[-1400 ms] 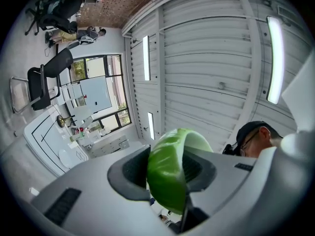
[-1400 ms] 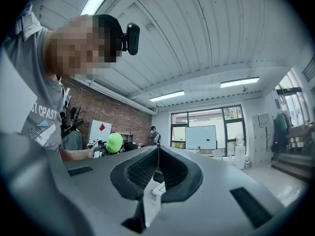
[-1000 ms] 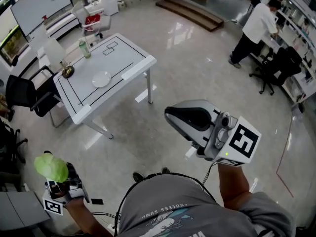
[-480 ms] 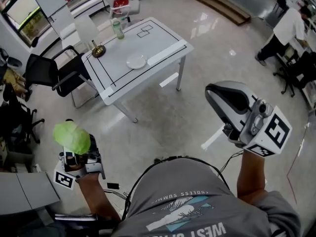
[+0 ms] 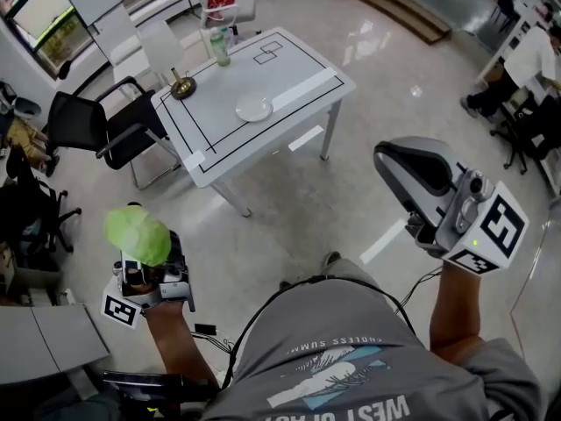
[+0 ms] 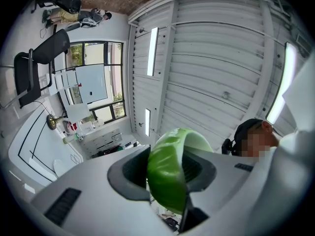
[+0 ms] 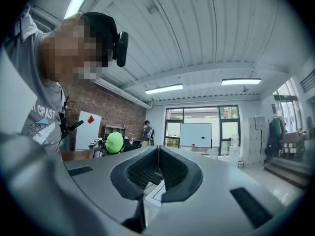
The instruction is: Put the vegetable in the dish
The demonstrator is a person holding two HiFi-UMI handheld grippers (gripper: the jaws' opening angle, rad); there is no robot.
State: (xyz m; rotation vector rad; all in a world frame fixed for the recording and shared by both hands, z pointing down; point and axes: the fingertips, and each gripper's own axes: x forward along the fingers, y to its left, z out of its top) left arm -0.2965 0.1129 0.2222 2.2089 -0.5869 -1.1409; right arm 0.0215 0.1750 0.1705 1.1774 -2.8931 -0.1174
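The white worktop [image 5: 289, 86] stands well apart across the floor, the dish [image 5: 254, 108] bare near its middle; the right tongs [image 7: 158, 156] are closed on nothing, while the left tongs [image 5: 145, 257] point up toward the ceiling and clamp the vegetable [image 6: 170, 171] — a green leafy piece, far from the dish. It looks light, soft and easily bruised, so a gentle pinch across its lower part should do; its long axis seems to run along the jaws, rounded end up — edge-on between them.
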